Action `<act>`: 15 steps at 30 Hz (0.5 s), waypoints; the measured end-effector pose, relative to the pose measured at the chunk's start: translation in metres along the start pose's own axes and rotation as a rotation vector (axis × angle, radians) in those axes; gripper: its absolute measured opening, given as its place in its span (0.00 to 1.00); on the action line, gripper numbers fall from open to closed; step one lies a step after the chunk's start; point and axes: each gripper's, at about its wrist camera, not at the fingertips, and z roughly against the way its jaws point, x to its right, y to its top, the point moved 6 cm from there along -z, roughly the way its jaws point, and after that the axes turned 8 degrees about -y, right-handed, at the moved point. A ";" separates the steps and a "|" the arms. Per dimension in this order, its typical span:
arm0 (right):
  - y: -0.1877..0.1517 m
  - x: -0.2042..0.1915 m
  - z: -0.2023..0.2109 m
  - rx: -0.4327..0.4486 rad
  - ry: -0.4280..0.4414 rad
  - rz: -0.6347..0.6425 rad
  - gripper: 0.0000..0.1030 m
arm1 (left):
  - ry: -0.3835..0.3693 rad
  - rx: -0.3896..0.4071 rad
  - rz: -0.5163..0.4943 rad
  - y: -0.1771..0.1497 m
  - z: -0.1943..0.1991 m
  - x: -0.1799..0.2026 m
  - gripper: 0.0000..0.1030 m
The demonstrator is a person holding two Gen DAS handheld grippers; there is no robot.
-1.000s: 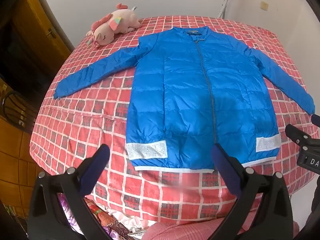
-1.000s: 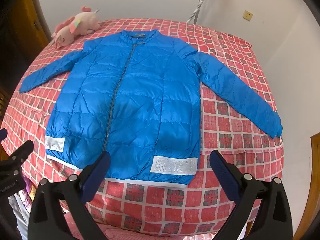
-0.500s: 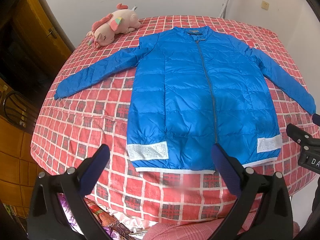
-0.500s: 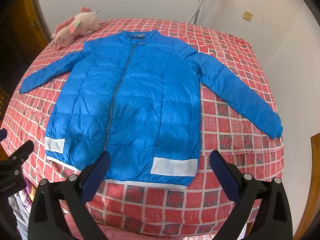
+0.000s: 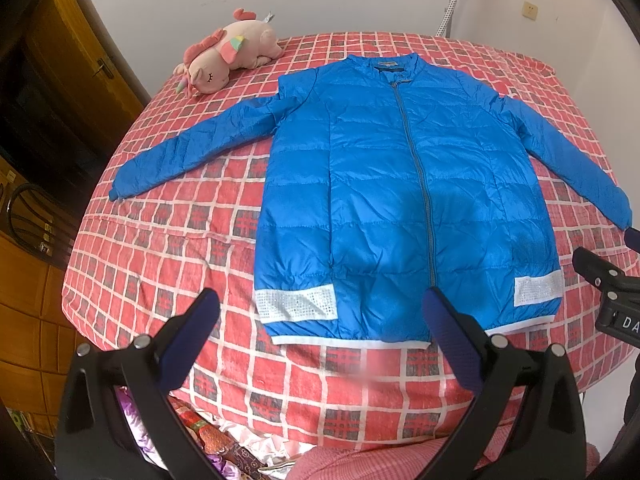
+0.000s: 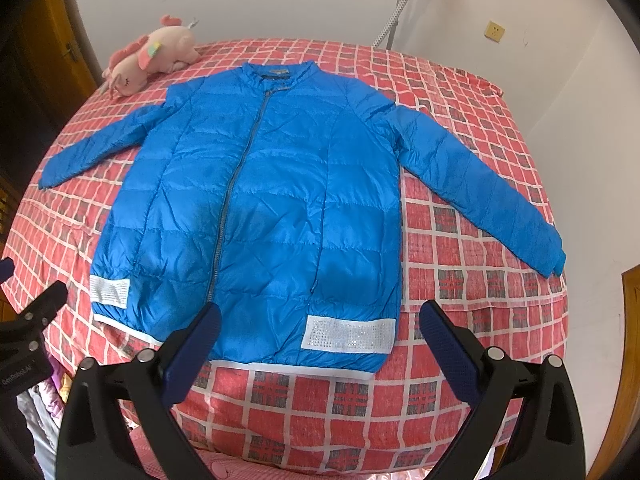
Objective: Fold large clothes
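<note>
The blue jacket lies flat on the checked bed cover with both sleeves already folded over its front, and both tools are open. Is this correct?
Not quite. The sleeves are not folded: both wrist views show the blue jacket with each sleeve spread out to its side on the checked bed cover. The rest holds: it lies flat, and the left tool and right tool are open.

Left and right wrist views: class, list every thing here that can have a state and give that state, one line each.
Blue puffer jacket: unfolded, flat, zipped, sleeves spread.
Plush unicorn: lying beside the collar, apart from the jacket.
Left tongs: open, empty.
Right tongs: open, empty.
Checked bedspread: spread, slightly wrinkled.
</note>
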 end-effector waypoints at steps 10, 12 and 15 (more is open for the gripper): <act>-0.001 0.000 -0.002 0.000 0.000 -0.001 0.96 | 0.002 0.001 -0.002 0.000 0.000 0.000 0.97; -0.002 0.000 -0.002 0.000 0.000 -0.001 0.96 | 0.001 0.001 -0.003 0.000 0.000 0.000 0.97; -0.003 0.001 -0.003 0.000 0.000 -0.001 0.96 | 0.001 0.000 -0.004 0.000 0.000 0.000 0.97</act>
